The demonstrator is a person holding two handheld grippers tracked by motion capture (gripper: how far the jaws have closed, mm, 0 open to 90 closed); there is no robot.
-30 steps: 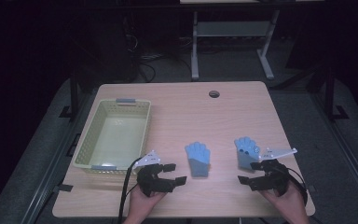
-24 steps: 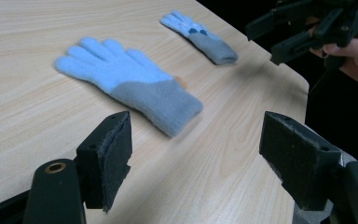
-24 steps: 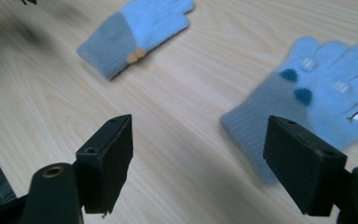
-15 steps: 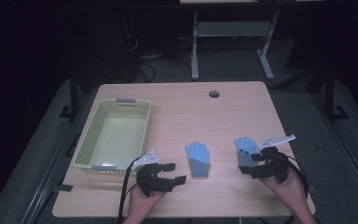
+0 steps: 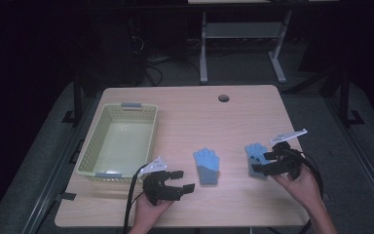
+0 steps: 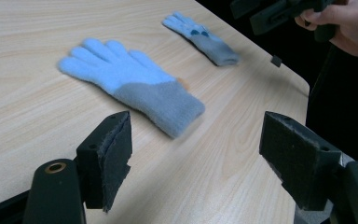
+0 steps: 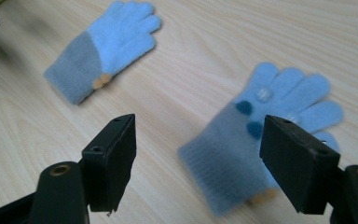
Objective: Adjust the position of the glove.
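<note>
Blue dotted glove [image 5: 256, 159], right hand-held gripper [image 5: 263, 163] closer.

The table [image 5: 190, 112] is evenly lit from above against dark, murky surroundings, shadows lie soft, and the nearer glove [image 7: 265, 135] blurs in the right gripper view.

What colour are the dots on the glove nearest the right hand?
Dark blue dots on the light blue glove, clearest in the right gripper view.
</note>
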